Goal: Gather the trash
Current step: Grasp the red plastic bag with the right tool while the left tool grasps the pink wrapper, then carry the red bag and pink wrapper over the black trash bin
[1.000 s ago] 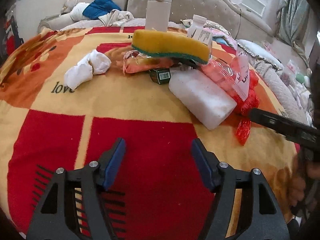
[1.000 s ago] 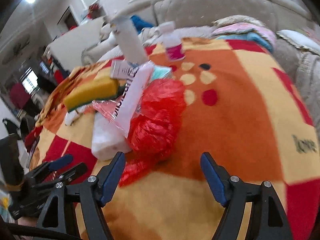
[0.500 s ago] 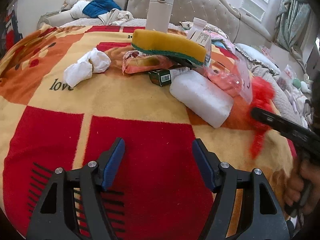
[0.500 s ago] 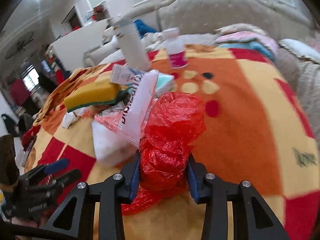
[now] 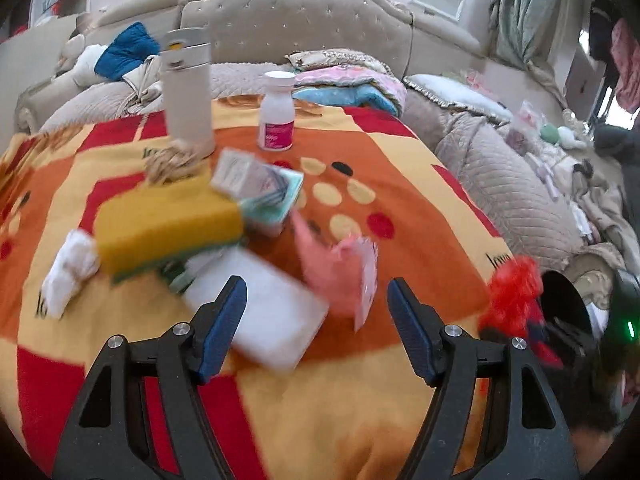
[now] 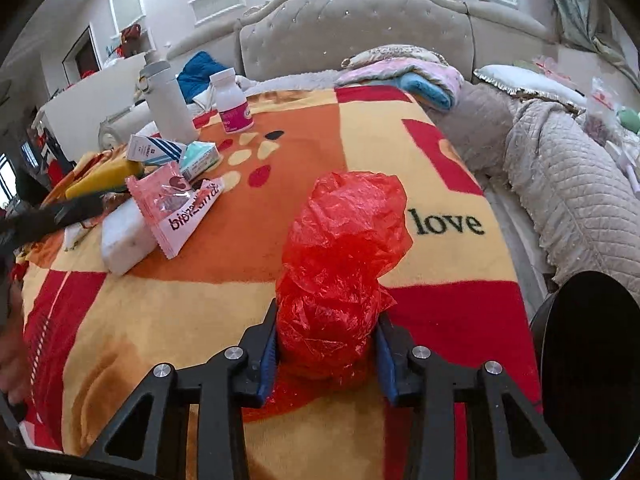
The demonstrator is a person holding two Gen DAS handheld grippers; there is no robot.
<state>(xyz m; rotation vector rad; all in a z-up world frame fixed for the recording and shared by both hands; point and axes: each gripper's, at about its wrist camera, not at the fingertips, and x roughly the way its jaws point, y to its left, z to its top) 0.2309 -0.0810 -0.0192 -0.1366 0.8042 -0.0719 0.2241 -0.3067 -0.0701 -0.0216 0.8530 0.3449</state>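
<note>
Plastic, red and crumpled, filled the right gripper (image 6: 326, 354): the red bag (image 6: 340, 264) sat squeezed between both blue pads, bulging up above them, held over the near part of the blanket (image 6: 400, 152). A black round bin (image 6: 592, 360) stood just to the right of it, at the bed's edge. In the left wrist view the same red bag (image 5: 514, 292) showed far to the right, next to that dark opening (image 5: 564, 308).

The left gripper (image 5: 316, 324) hung with its jaws well apart and still widening a little, and nothing lay between them; it hovered above the blanket, near the pile.

Just beyond its fingers lay a white foam block (image 5: 264, 308), and to the right of that a pink wrapper (image 5: 340, 268), blurred. Left of the block sat a yellow sponge (image 5: 168, 228) with a green underside, and further left a wad of white tissue (image 5: 68, 270). A small box (image 5: 240, 170) rested on top of a teal pack (image 5: 276, 202) behind the sponge.

Farther back stood a tall white flask (image 5: 188, 88) and, to its right, a white pill bottle (image 5: 277, 112) with a pink label, both upright. Beyond them were folded bedding and the padded headboard (image 5: 296, 24).
</note>
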